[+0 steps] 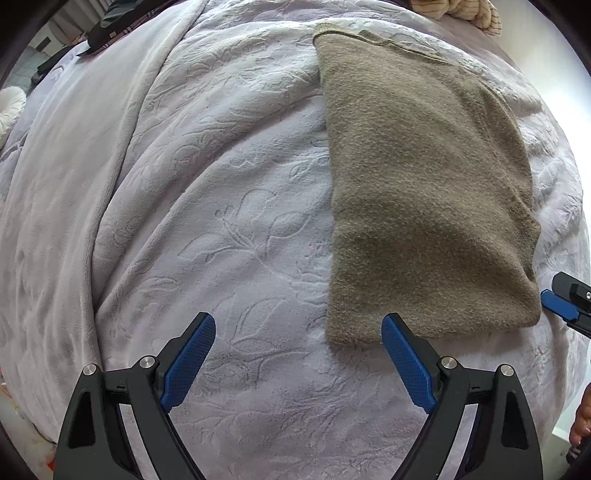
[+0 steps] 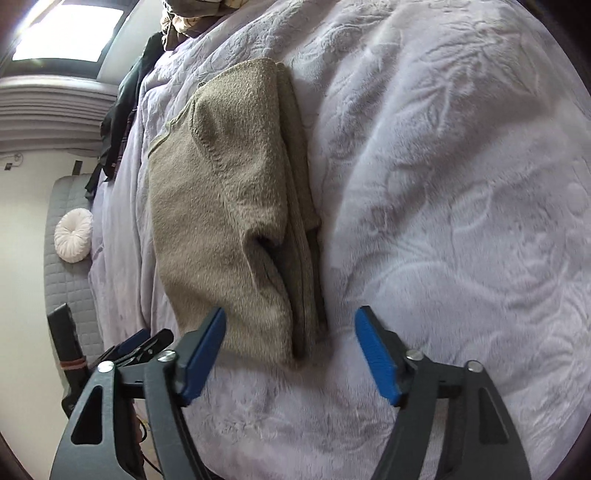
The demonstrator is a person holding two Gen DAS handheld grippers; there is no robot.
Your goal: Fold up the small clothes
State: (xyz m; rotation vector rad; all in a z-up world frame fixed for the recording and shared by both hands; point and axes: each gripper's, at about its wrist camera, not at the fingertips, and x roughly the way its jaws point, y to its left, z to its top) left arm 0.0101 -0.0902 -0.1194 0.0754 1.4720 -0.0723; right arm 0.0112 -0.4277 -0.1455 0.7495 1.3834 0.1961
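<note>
A small olive-brown knitted garment (image 1: 424,177) lies folded lengthwise into a long strip on the pale lilac blanket (image 1: 221,221). My left gripper (image 1: 298,354) is open and empty, just short of the garment's near left corner. In the right wrist view the garment (image 2: 221,206) shows stacked layers along its right edge. My right gripper (image 2: 290,354) is open and empty, its jaws on either side of the garment's near end. The right gripper's tip (image 1: 565,302) shows at the garment's near right corner in the left wrist view.
Dark clothes (image 1: 110,29) lie at the blanket's far left edge. A striped beige fabric (image 1: 469,14) lies at the far right. A white round cushion (image 2: 74,236) rests on a grey quilted surface (image 2: 62,280) beside the bed.
</note>
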